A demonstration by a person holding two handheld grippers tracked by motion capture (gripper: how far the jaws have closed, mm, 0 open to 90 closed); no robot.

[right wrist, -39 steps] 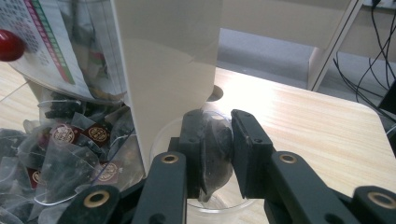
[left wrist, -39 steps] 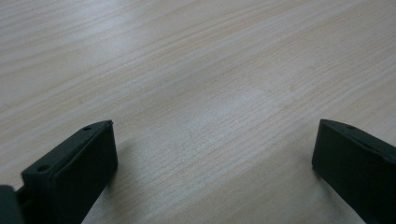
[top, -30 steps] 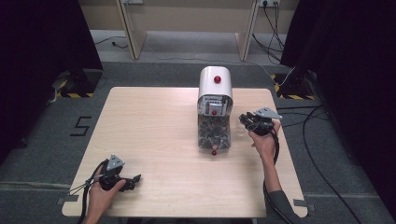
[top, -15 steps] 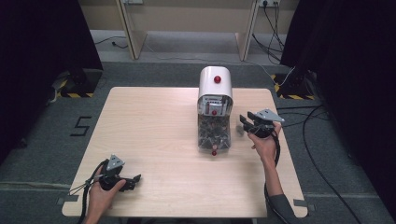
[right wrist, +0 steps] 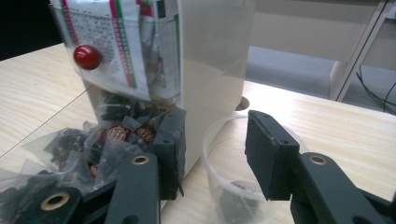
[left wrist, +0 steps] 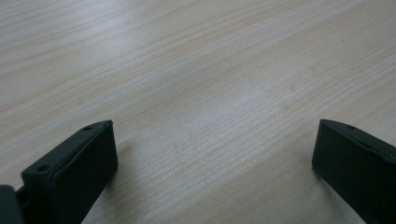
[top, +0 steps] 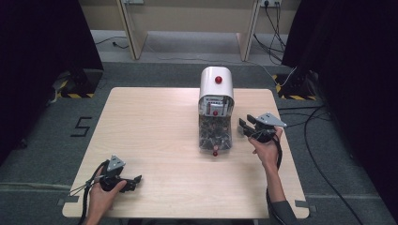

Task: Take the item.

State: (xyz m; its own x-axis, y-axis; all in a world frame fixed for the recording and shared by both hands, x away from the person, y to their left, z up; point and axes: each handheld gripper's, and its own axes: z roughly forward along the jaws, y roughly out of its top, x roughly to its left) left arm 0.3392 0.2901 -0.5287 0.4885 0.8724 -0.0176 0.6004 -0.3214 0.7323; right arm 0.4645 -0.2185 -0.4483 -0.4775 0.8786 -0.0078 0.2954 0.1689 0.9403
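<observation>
A pale wooden table (top: pixel 155 140) stands on grey carpet (top: pixel 47 140); a black mark like a 5 (top: pixel 80 126) lies on the carpet left of it; yellow-and-black striped tape (top: pixel 75 95) sits near its far left corner, and more (top: pixel 293 97) near its far right corner; black cables (top: pixel 324 140) trail along the right; dark curtains (top: pixel 42 42) hang on both sides; light wooden furniture legs (top: pixel 129 28) stand far off.

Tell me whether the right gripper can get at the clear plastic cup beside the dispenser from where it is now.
Probably yes. The right gripper has just been opening and its jaws stand on either side of the cup's near rim, with nothing between them. The dispenser stands close alongside, leaving little side room.
</observation>
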